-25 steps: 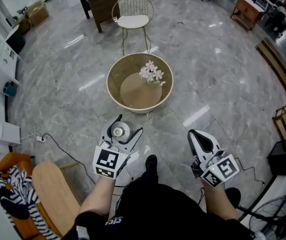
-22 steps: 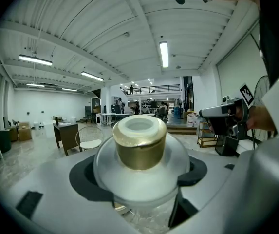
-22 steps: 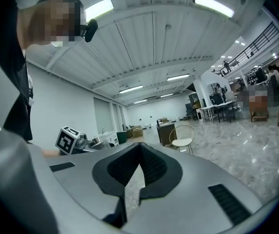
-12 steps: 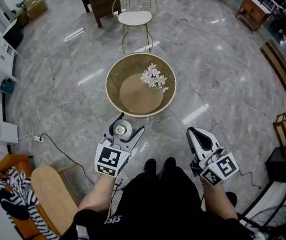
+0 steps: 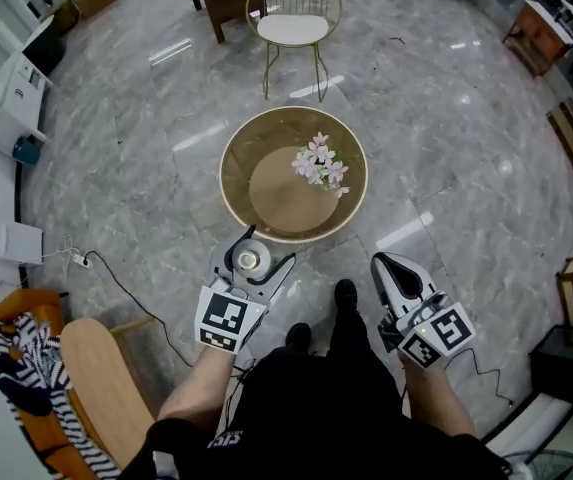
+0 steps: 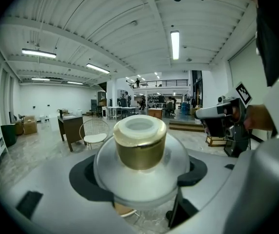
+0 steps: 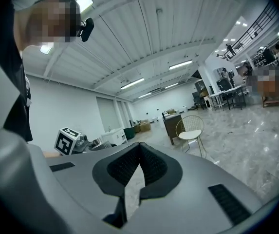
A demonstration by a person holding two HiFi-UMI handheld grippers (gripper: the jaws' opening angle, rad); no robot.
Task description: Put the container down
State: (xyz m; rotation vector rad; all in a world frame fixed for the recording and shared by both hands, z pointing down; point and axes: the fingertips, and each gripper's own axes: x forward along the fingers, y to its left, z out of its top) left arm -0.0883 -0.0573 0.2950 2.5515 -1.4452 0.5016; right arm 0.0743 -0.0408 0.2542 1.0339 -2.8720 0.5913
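Left gripper (image 5: 258, 256) clamped around a clear container (image 6: 140, 145) with a gold collar, held near a round table (image 5: 224, 173) bearing flowers (image 5: 318, 161), right gripper (image 5: 386, 266) closed and empty

The round glass container (image 6: 140, 147) was clear, with a brassy gold collar and a milky white cap. The small blossoms (image 5: 318, 160) were pink and white, the round wire-sided tabletop (image 5: 276, 198) tan and gold, the marble floor (image 5: 446, 138) veined grey.

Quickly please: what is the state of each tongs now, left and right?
Left tongs: shut on the container.
Right tongs: shut, holding nothing.
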